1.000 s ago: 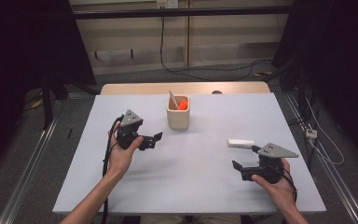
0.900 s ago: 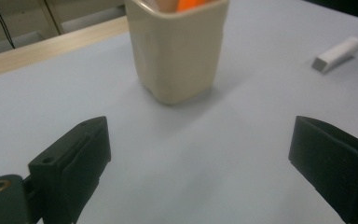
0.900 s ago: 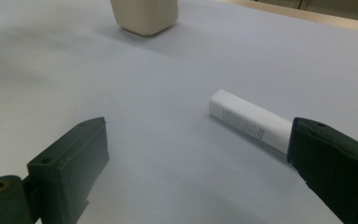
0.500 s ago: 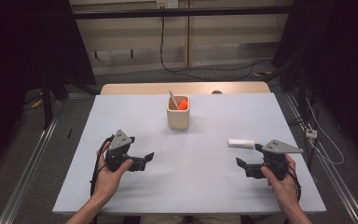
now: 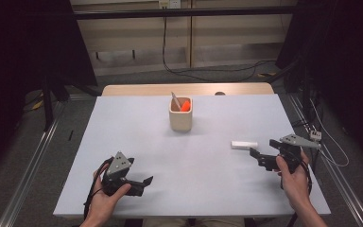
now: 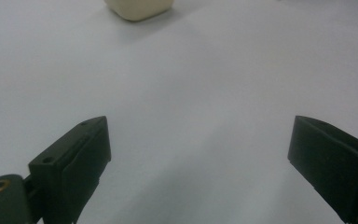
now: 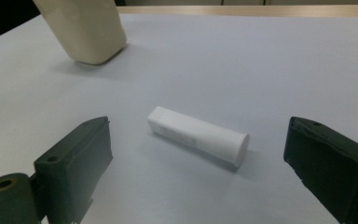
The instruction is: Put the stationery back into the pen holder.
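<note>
Altogether, few things are counted on the white table (image 5: 208,179): one beige cup (image 5: 180,115), one white block (image 5: 244,145), and two grippers, each held in one hand. In the cup, one orange item (image 5: 185,106) and one pale stick (image 5: 175,100) are seen standing; what they are cannot be told.

The white block is laid flat on the table's right side, well apart from the cup, which is placed near the far middle. In the right gripper view the block (image 7: 198,135) is seen lying on its long side, slantwise, just ahead of the gap between the jaws, with the cup (image 7: 84,30) farther off at the upper left.

The right gripper (image 5: 261,158) is held near the table's right edge, pointed toward the block and just beside it. Its jaws are spread wide, and nothing is held or touched by them; the block is left apart from both.

The left gripper (image 5: 142,183) is held over the near left part of the table, well apart from the block. Its jaws are likewise spread wide, with bare table between them and nothing gripped. In the left gripper view the base of the cup (image 6: 139,9) is seen far ahead at the top.
</note>
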`<state>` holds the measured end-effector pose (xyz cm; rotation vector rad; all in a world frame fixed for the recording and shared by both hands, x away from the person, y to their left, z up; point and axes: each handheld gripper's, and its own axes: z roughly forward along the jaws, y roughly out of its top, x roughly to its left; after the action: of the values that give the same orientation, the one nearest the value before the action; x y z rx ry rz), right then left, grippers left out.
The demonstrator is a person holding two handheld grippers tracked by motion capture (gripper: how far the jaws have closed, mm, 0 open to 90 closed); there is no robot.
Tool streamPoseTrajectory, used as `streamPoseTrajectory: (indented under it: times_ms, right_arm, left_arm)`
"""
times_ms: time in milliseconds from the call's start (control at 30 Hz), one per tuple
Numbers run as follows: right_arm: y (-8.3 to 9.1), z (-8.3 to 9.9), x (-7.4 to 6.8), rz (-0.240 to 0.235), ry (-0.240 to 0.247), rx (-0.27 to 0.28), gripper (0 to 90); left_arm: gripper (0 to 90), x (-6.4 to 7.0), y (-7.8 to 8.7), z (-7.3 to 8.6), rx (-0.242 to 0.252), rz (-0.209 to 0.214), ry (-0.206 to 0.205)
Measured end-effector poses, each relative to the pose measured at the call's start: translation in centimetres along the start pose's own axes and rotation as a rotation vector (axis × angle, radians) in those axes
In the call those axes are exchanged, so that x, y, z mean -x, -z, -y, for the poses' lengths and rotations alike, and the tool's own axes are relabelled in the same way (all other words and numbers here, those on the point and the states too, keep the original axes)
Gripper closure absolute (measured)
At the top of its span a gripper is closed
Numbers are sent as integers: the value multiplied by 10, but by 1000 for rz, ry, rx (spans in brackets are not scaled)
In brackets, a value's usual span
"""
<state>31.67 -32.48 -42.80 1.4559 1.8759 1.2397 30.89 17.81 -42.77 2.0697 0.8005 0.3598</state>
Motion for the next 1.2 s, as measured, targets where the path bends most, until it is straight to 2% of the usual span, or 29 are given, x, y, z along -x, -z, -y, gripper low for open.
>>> streamPoseTrajectory:
  times_ms: [67,167,267,333,400,533,600,633,833,933,1000,1067,1167,1200]
  right_arm:
    - [-2,-2,1,7,29,-15,76]
    - [-6,-6,3,-31,46,-34,77]
    - [-13,-12,6,-37,60,-49,80]
    - [-18,-18,10,-35,78,-72,97]
    - [-23,-24,14,-49,110,-110,60]
    - [-29,-35,18,-63,179,-132,72]
    - [-32,-40,22,-88,187,-146,71]
    - [-34,-41,22,-93,187,-153,73]
    - [-46,-46,26,-125,286,-218,101]
    - [-50,-46,27,-159,291,-248,109]
    - [-52,-47,27,-167,325,-277,121]
    - [-54,-49,29,-173,336,-294,114]
    - [-56,-52,31,-191,373,-320,153]
    - [-58,-53,31,-201,398,-333,166]
  left_arm:
    - [60,2,1,4,-2,1,-1]
    - [60,0,3,6,15,-5,6]
    - [61,-3,4,8,29,-8,49]
    - [60,-4,5,9,19,-10,55]
    - [61,-5,6,10,20,-11,58]
    - [61,-7,8,12,21,-26,63]
    - [61,-8,7,12,16,-22,70]
    - [61,-8,7,11,13,-21,70]
    - [61,-9,8,10,30,-32,61]
    - [62,-10,7,10,24,-34,61]
    - [61,-10,7,10,16,-36,59]
    - [61,-11,6,10,17,-33,51]
    - [62,-13,5,9,18,-34,53]
    - [61,-13,5,9,16,-35,55]
